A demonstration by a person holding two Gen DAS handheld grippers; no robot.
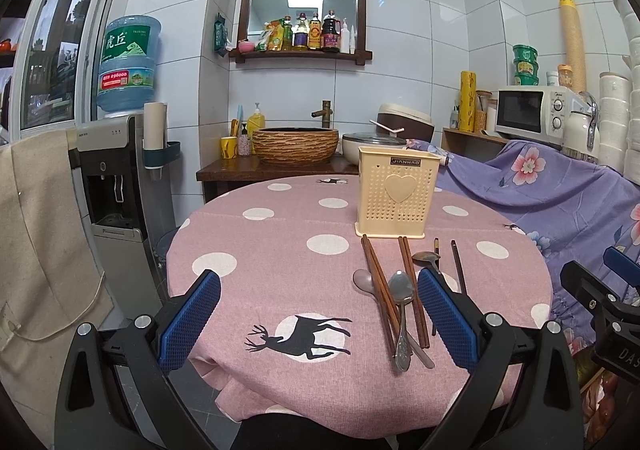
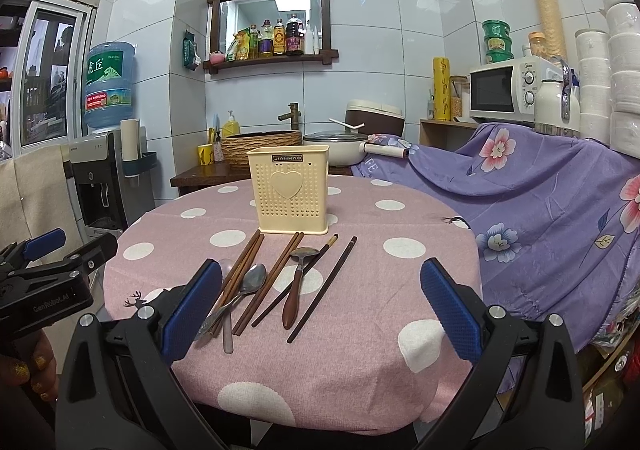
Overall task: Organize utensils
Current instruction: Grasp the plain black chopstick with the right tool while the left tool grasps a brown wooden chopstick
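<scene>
The round table (image 2: 420, 334), under a pink polka-dot cloth, carries everything the task needs. Toward its far edge stands the cream utensil holder (image 2: 289, 190), a perforated plastic box with a heart on its front, upright and open at the top; its inside is hidden from both views, so whether it holds anything cannot be told. It looks light and could tip or slide if nudged, so pieces are best lowered in from straight above.

Between the holder and the near edge lie the loose utensils, fanned out with handles toward the near edge. Two pairs of brown wooden chopsticks (image 2: 276, 282) are stiff, light and thin, best pinched across the middle where they lie together. Two dark chopsticks (image 2: 324, 286) lie apart from each other toward the right edge. The wooden-handled spoon (image 2: 296, 282) lies over one dark stick; its thick handle offers the surest hold. The steel spoon (image 2: 244, 290) crosses the left brown pair and is likely slippery and heavier; its neck is the place to grip. The pale pink spoon (image 1: 362, 280) is partly under the chopsticks.

The left gripper (image 1: 318, 320) hovers over the near edge, jaws spread wide and holding nothing. The right gripper (image 2: 320, 310) hovers likewise, spread wide and empty, with the utensils lying between and ahead of its fingers
</scene>
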